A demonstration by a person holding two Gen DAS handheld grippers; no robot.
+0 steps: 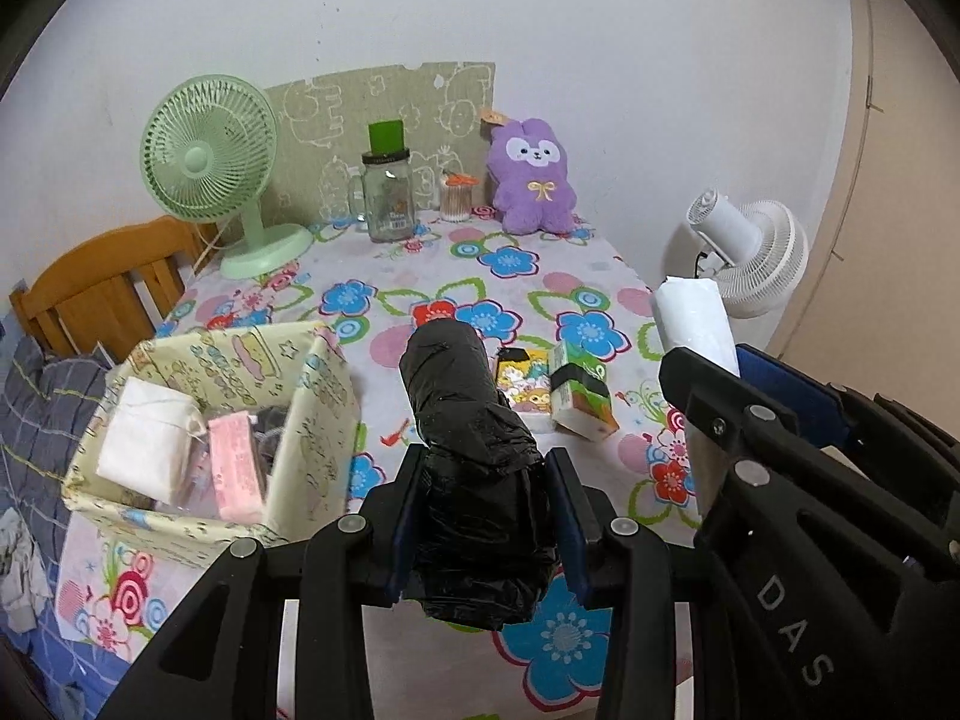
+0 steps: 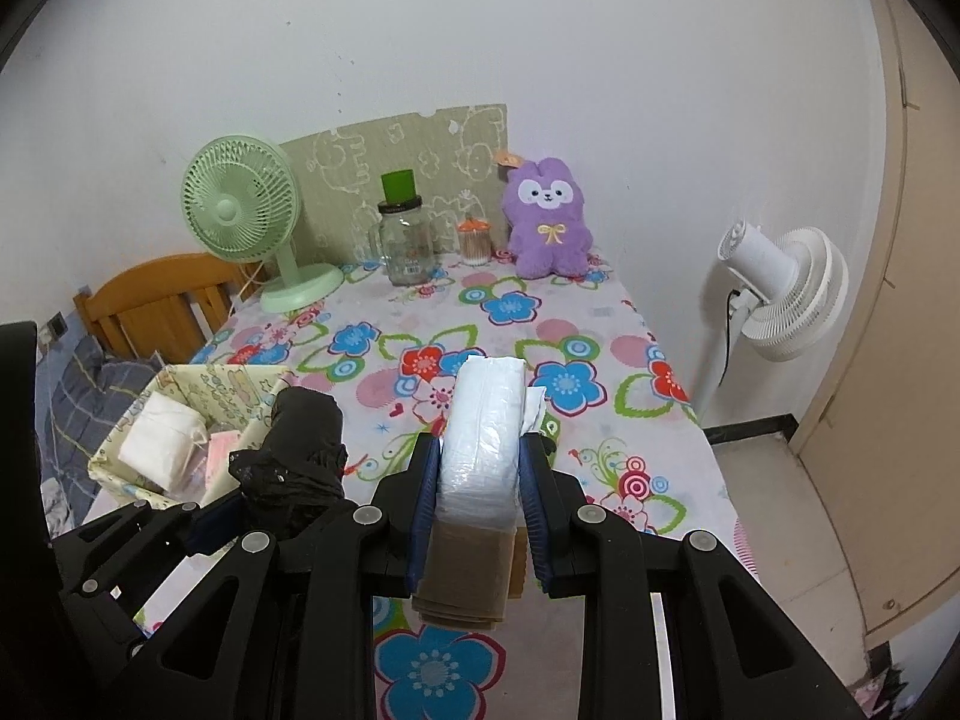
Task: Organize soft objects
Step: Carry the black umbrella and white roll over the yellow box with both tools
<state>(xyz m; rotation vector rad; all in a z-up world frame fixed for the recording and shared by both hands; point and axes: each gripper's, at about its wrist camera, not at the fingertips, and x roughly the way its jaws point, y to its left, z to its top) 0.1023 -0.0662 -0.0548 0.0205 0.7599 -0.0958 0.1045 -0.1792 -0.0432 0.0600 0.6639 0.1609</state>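
Note:
My left gripper (image 1: 483, 468) is shut on a roll of black plastic bags (image 1: 465, 414), held above the flowered tablecloth (image 1: 522, 276). Beside it my right gripper (image 2: 477, 450) is shut on a white plastic-wrapped pack (image 2: 486, 420) with brown sheets at its near end. The same white pack (image 1: 693, 318) shows at the right of the left wrist view, and the black roll (image 2: 297, 450) at the left of the right wrist view. A cream patterned fabric basket (image 1: 312, 414) stands left of the black roll, holding a white pad (image 1: 147, 438) and a pink pack (image 1: 237, 465).
A small tissue pack (image 1: 579, 399) and a cartoon packet (image 1: 522, 381) lie on the cloth ahead. At the back stand a green fan (image 1: 219, 168), a glass jar (image 1: 387, 195), a cotton-swab jar (image 1: 459, 198) and a purple plush (image 1: 531, 177). A white fan (image 2: 780, 294) stands right of the table.

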